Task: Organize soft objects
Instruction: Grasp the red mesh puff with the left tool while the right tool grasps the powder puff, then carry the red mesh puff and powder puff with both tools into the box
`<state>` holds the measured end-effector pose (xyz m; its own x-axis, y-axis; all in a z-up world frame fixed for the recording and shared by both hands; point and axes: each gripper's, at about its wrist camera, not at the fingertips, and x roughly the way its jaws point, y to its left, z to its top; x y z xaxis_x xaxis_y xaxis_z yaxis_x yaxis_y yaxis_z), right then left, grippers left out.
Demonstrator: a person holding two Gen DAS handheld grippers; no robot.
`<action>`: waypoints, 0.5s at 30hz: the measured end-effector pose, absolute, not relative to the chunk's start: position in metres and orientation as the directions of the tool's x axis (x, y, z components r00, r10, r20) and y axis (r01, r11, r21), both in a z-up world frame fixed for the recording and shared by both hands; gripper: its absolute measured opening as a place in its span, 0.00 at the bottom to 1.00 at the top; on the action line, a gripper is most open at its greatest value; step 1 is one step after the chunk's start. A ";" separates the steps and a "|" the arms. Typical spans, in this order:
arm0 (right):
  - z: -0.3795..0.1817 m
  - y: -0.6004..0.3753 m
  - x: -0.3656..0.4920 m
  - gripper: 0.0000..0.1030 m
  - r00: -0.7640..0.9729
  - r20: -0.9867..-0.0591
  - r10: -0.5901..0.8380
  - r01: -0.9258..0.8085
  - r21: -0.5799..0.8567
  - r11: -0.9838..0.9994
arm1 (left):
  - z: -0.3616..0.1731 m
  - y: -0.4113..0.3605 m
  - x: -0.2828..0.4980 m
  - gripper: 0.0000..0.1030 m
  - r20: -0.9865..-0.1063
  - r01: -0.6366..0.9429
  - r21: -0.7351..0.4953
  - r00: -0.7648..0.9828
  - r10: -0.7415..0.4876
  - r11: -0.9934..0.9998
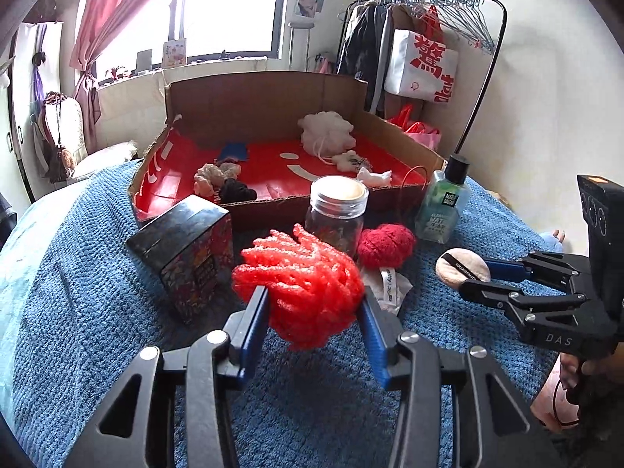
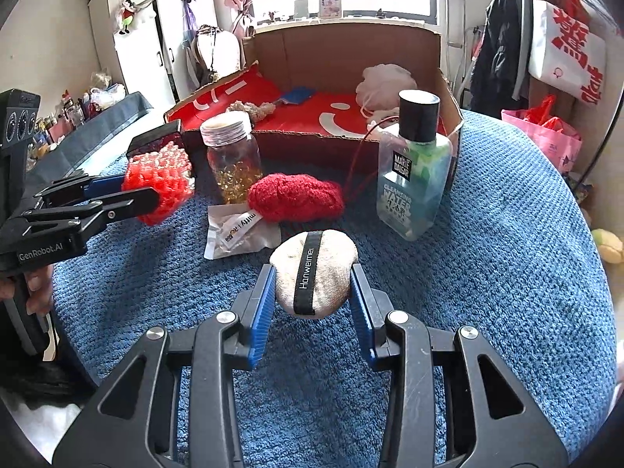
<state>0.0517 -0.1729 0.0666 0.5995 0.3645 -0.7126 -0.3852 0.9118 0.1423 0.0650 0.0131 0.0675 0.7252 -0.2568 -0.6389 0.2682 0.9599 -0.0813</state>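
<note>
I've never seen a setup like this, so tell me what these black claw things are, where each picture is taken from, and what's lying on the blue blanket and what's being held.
Those claws are hand-held two-finger grippers, one in each of a person's hands; there is no robot arm. Each carries a wide-angle camera looking along its fingers, so one picture comes from the left gripper and the other from the right gripper.

The left gripper is closed on a red mesh sponge. The right gripper is closed on a beige powder puff with a black ribbon.

On the blue blanket are a glass jar, a red yarn ball, a cleansing water bottle, a small packet and a dark box. Behind them sits a cardboard box with a red lining, already holding several soft things.
</note>
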 end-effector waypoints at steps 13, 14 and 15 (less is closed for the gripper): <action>0.069 -0.213 0.054 0.34 0.631 -0.717 0.295 -0.283 0.141 0.949 | 0.069 0.059 0.047 0.46 -0.653 0.180 -0.083 0.733 -0.189 0.980; 0.070 -0.216 0.055 0.34 0.635 -0.717 0.287 -0.274 0.138 0.952 | 0.069 0.064 0.046 0.46 -0.655 0.174 -0.089 0.732 -0.189 0.981; 0.071 -0.219 0.057 0.34 0.640 -0.717 0.276 -0.265 0.132 0.955 | 0.070 0.067 0.046 0.46 -0.655 0.171 -0.091 0.732 -0.188 0.981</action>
<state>0.0566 -0.2194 0.0711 0.6399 0.2765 -0.7170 -0.2650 0.9552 0.1318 0.0457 0.0665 0.0702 0.7320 -0.1881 -0.6548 0.1706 0.9811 -0.0911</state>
